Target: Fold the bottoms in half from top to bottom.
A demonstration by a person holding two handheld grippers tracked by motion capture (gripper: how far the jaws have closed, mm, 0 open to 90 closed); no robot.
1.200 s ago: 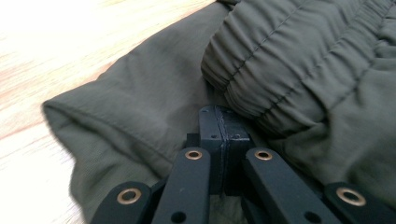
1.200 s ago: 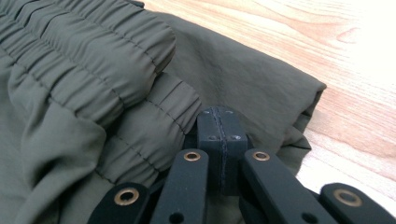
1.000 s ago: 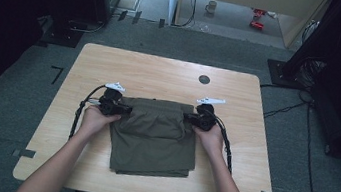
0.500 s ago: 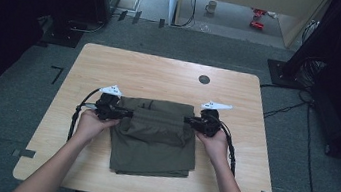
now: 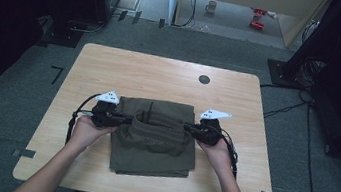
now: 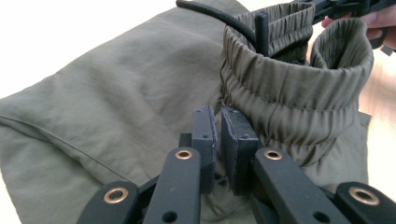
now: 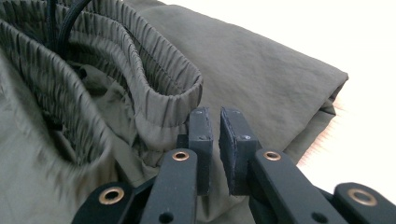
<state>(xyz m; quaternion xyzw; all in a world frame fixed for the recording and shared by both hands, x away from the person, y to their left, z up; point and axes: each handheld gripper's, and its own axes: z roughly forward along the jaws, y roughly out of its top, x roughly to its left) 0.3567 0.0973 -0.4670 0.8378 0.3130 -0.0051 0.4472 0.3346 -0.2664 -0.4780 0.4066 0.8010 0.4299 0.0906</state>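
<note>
In the left gripper view the left claw (image 6: pixel 218 140) has its jaws almost together at the gathered waistband of the olive trousers (image 6: pixel 116 116), but the gap between the pads is dark and whether cloth is pinched there cannot be told; the trousers run off the left and bottom edges. The right claw (image 7: pixel 215 142) reads the same way in the right gripper view, where the near waistband folds are blurred and the tabletop (image 7: pixel 355 116) is washed out to white. From the high view both forearms are cut off by the bottom edge, and the small dark round mark (image 5: pixel 204 79) on the tabletop is too small to identify.
</note>
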